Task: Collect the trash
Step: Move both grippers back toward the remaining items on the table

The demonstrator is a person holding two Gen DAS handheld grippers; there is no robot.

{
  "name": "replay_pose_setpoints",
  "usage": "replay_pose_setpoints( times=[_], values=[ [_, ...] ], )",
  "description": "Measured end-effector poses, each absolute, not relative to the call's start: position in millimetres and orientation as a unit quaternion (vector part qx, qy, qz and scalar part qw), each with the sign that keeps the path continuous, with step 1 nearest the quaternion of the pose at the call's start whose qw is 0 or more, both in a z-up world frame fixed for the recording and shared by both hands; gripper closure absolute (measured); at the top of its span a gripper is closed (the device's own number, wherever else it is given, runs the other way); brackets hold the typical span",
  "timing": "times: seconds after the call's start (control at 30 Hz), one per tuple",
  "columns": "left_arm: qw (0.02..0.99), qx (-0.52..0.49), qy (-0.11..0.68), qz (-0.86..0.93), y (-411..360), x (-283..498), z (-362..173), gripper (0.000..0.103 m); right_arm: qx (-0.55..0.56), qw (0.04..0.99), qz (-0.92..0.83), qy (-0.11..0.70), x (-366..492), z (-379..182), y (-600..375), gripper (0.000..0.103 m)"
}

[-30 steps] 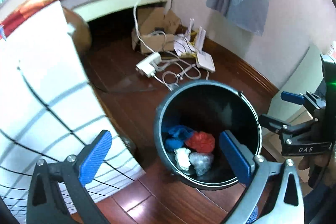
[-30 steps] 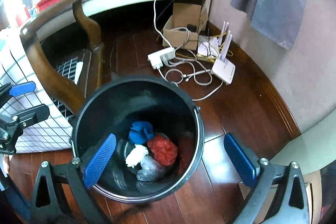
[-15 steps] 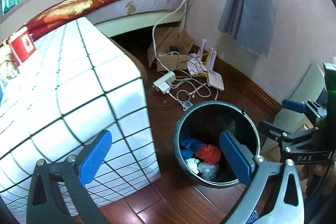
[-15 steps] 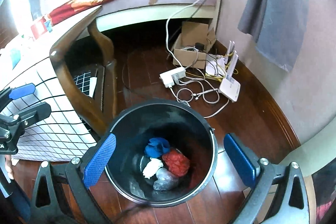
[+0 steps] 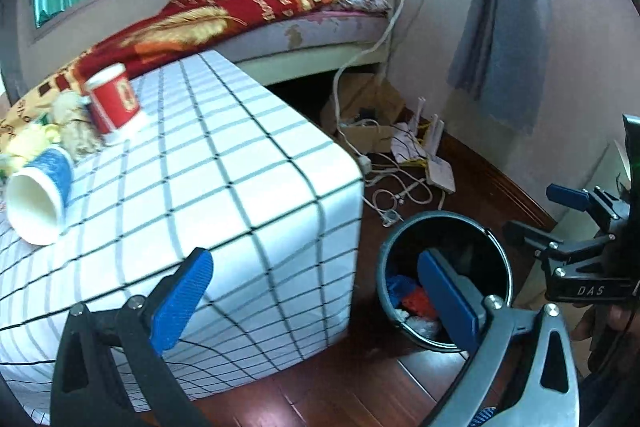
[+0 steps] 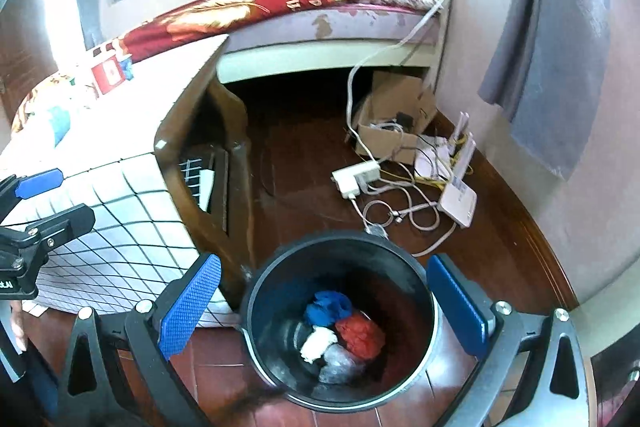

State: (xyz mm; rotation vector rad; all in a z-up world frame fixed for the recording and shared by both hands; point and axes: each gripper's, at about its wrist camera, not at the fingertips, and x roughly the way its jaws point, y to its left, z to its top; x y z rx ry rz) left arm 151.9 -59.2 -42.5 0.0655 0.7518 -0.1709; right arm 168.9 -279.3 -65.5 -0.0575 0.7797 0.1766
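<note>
Now both claws gape wide and hold nothing. Right claw [image 6: 320,311] hangs over the bin [image 6: 416,271], which stands on the wood floor beside the table [image 5: 240,187]; 4 wads lie inside: blue [image 6: 326,307], red [image 6: 360,333], white [image 6: 318,343] and clear plastic [image 6: 340,363]. Left claw [image 5: 316,295] straddles the table's cloth corner. On the cloth, a white cup [image 5: 36,195] lies tipped near a red mug [image 5: 112,103] and crumpled scraps [image 5: 60,123]. Cables [image 6: 400,203] sprawl behind the bin.
</note>
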Motion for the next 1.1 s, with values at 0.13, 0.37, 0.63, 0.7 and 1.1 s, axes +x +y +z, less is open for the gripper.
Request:
replay_pose_setpoints(
  times=[0.13, 0.37, 0.63, 0.7, 1.1],
  values=[
    [0.932, 0.026, 0.356, -0.062, -39, 146, -33, 0.000, -0.039, 0.924, 0.108, 0.365, 171, -53, -255, 0.000],
    [0.940, 0.011, 0.339, -0.009, 11, 134, -19, 0.000, -0.051, 0.926, 0.147, 0.343, 175, -37, -213, 0.000],
    [0.940, -0.001, 0.337, 0.049, 63, 122, -18, 0.000, -0.050, 0.920, 0.204, 0.331, 181, -30, -162, 0.000],
    [0.940, -0.001, 0.336, 0.064, 78, 118, -19, 0.000, -0.053, 0.923, 0.218, 0.313, 180, -27, -148, 0.000],
    [0.923, -0.072, 0.356, 0.128, 188, 116, -31, 0.001, -0.098, 0.894, 0.299, 0.319, 197, -16, -18, 0.000]
  ],
)
